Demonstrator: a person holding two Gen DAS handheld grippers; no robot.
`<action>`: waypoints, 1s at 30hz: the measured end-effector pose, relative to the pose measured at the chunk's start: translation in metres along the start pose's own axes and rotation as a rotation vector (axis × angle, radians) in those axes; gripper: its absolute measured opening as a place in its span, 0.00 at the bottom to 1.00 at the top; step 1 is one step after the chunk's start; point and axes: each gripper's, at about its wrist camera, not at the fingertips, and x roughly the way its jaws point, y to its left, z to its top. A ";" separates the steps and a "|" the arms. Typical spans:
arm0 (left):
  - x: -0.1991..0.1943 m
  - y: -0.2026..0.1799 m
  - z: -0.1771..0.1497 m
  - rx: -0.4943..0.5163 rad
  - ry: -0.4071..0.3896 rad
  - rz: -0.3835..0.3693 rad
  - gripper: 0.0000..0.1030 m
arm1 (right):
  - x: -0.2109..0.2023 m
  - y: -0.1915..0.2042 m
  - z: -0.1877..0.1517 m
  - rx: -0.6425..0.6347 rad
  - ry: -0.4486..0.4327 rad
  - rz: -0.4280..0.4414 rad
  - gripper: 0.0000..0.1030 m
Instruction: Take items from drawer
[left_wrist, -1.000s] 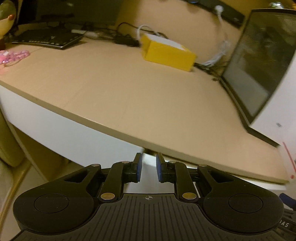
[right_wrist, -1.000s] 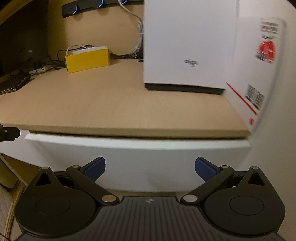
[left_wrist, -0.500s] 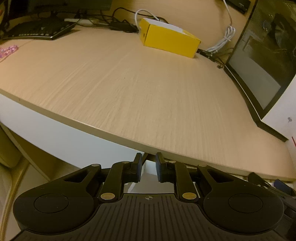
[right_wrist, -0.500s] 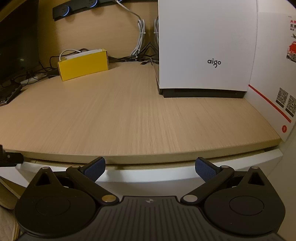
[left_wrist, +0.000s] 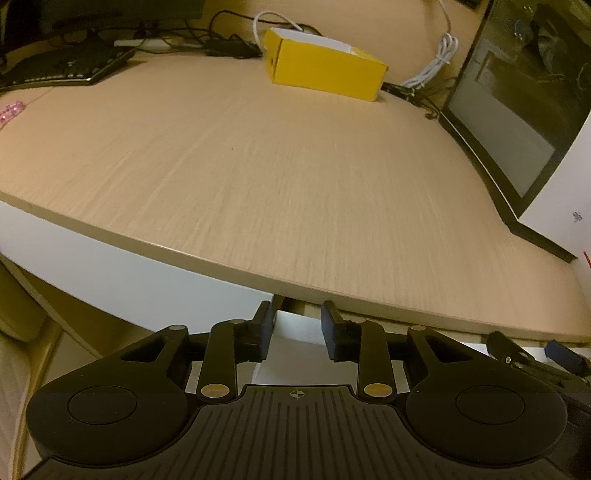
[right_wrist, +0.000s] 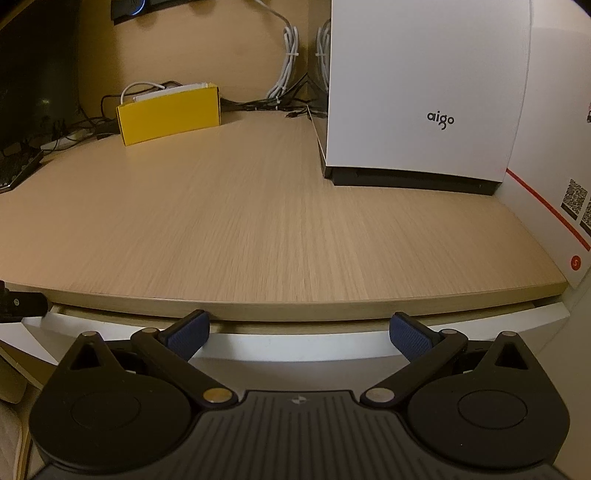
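A white drawer front (right_wrist: 295, 347) runs under the front edge of the wooden desk top (right_wrist: 258, 221), with a thin gap showing above it. My right gripper (right_wrist: 299, 330) is open and wide just before that front, with nothing between its fingers. In the left wrist view the drawer front's left end (left_wrist: 295, 332) lies between the jaws of my left gripper (left_wrist: 297, 326). Those jaws are opening and the pads stand clear of it. The drawer's inside is hidden. One finger of the right gripper (left_wrist: 535, 358) shows at the lower right.
A yellow box (right_wrist: 170, 114) sits at the back of the desk among cables. A white computer case (right_wrist: 424, 92) stands at the right, with a white carton (right_wrist: 554, 166) beside it. A keyboard (left_wrist: 62, 66) and a pink item (left_wrist: 11, 110) lie at the far left.
The left jaws, nearly shut before, have parted around the drawer front's end. Both views have come in closer and higher over the desk, and a gap now shows above the drawer front.
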 end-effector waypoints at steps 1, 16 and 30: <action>0.000 0.001 0.001 -0.005 0.007 -0.006 0.32 | 0.000 0.000 0.000 0.001 0.003 0.001 1.00; -0.012 -0.039 -0.003 0.187 -0.005 -0.112 0.19 | -0.001 -0.022 -0.002 0.002 -0.021 -0.041 1.00; 0.007 -0.085 -0.016 0.389 0.115 -0.213 0.20 | 0.004 -0.032 0.003 -0.001 0.108 0.005 1.00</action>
